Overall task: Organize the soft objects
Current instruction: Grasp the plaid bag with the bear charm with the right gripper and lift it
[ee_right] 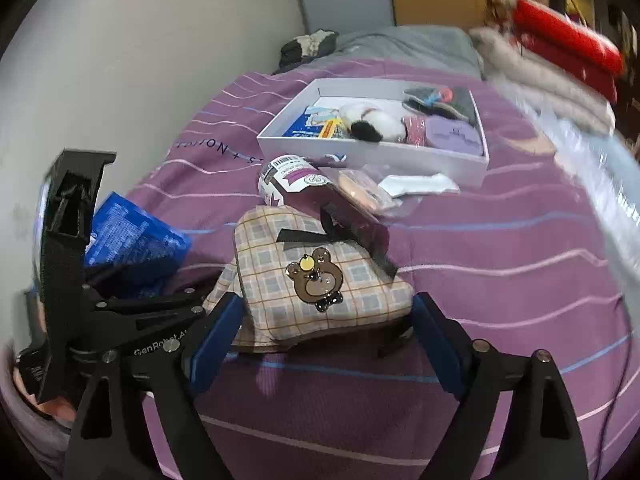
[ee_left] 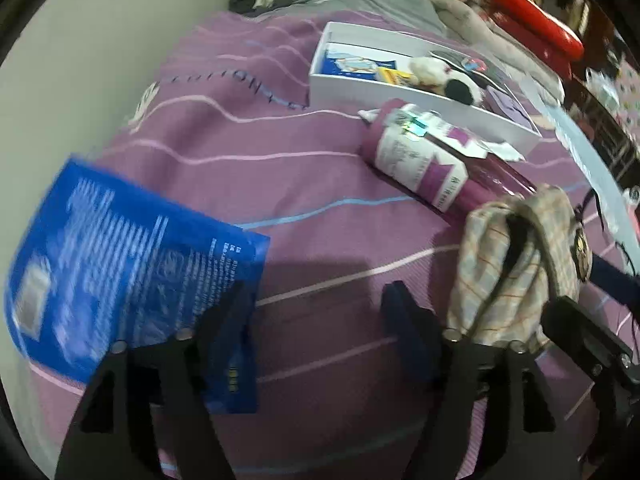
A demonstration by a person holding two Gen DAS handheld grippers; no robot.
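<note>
A plaid pouch with a bear patch (ee_right: 316, 276) lies on the purple bedspread (ee_right: 500, 240). My right gripper (ee_right: 326, 320) is open, its blue pads on either side of the pouch's near end. The pouch also shows in the left wrist view (ee_left: 516, 268). My left gripper (ee_left: 316, 304) is open; a blue packet (ee_left: 132, 276) lies across its left finger. A white box (ee_right: 372, 152) farther back holds a plush toy (ee_right: 376, 122), a purple item (ee_right: 454, 134) and other soft things. A maroon tube (ee_right: 304, 188) lies between pouch and box.
A wall (ee_right: 160, 60) runs along the bed's left side. A grey pillow (ee_right: 408, 40), folded beige bedding (ee_right: 540, 80) and red items (ee_right: 568, 48) sit at the back right. Small plastic-wrapped packets (ee_right: 400, 188) lie beside the box. The left gripper's body (ee_right: 80, 280) is close on the left.
</note>
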